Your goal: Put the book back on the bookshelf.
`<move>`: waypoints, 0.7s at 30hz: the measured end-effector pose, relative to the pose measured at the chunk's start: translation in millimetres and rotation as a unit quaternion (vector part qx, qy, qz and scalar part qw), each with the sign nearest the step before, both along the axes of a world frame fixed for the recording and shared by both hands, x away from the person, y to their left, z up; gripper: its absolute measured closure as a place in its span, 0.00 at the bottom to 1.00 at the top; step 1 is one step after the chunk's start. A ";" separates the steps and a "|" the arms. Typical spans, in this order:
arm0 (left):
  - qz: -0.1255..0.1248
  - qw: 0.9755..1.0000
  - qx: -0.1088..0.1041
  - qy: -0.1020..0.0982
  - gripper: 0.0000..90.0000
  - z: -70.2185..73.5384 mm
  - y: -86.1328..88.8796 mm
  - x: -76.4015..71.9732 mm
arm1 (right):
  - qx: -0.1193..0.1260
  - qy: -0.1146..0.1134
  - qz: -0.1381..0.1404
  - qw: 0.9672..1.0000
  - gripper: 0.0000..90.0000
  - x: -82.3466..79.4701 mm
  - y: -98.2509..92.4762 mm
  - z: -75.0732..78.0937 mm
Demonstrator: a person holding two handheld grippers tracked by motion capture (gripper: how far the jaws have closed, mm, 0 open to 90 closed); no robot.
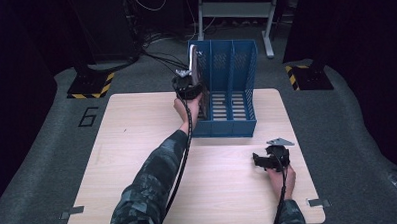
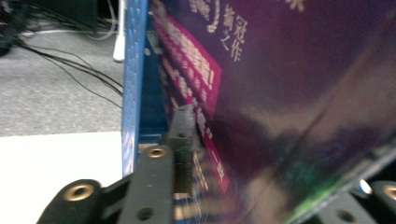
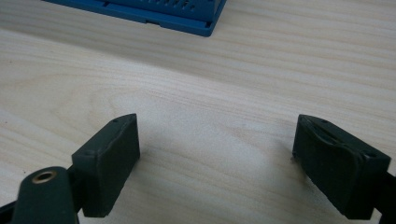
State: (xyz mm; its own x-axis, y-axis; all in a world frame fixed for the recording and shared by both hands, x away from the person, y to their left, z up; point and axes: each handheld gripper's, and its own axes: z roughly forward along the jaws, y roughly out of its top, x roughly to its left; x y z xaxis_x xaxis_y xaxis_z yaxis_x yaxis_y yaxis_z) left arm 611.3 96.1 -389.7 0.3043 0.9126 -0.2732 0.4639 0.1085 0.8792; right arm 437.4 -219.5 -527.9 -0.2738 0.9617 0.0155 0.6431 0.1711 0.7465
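A blue file rack (image 1: 235,121) with three upright slots stands at the table's far middle. A dark purple book (image 2: 289,84) with a pink band and pale lettering stands upright in the rack's leftmost slot (image 1: 195,67). My left gripper (image 1: 189,87) is up at that slot with the book between its jaws. One finger (image 2: 184,126) lies along the cover, the other jaw stands a little off the book's far face, so the gripper is open. My right gripper (image 3: 217,158) rests low over the bare wood at the right front (image 1: 271,159), open and with nothing between its jaws.
The light wooden table (image 1: 137,144) has the rack's front corner (image 3: 201,25) just ahead of the right gripper. Behind the table are grey carpet, black cables (image 1: 154,56), a white desk frame (image 1: 233,10) and two stand bases with yellow-black tape (image 1: 90,85).
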 end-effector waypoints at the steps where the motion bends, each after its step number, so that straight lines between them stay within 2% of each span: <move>1: -0.007 1.000 0.013 0.003 0.59 2.5 -0.4 -1.9 | 0.001 0.001 -0.001 1.000 0.16 -0.2 0.2 0.1; 4: -0.014 1.000 0.020 0.000 0.48 4.4 0.6 -5.2 | 0.001 0.001 -0.001 1.000 0.16 -0.2 0.2 0.1; 5: -0.018 1.000 0.021 0.000 0.48 5.4 1.2 -7.0 | 0.001 0.001 -0.001 1.000 0.16 -0.2 0.2 0.1; 6: -0.019 1.000 0.022 0.001 0.42 6.2 1.5 -8.4 | 0.001 0.001 -0.001 1.000 0.16 -0.2 0.2 0.1; 10: -0.031 0.999 0.030 -0.001 0.29 10.8 5.1 -12.9 | 0.001 0.001 -0.001 1.000 0.16 -0.2 0.1 0.1; 13: -0.040 0.999 0.027 -0.002 0.24 14.7 9.2 -15.5 | 0.002 0.001 -0.001 1.000 0.16 -0.2 0.1 0.1; 16: -0.048 0.998 0.033 -0.005 0.21 19.3 13.1 -20.6 | 0.002 0.001 -0.002 1.000 0.16 -0.2 0.1 0.1; 17: -0.056 0.997 0.047 -0.001 0.18 22.3 15.4 -24.0 | 0.002 0.001 -0.001 1.000 0.16 -0.2 0.1 0.1; 18: -0.056 0.997 0.047 -0.001 0.17 22.3 15.4 -24.0 | 0.002 0.001 -0.002 1.000 0.16 -0.2 0.1 0.1; 20: -0.065 0.995 0.069 -0.006 0.16 25.1 18.3 -29.1 | 0.002 0.001 -0.001 1.000 0.16 -0.2 0.1 0.1; 21: -0.069 0.995 0.067 -0.007 0.16 26.3 20.0 -32.3 | 0.002 0.001 -0.002 1.000 0.16 -0.2 0.1 0.1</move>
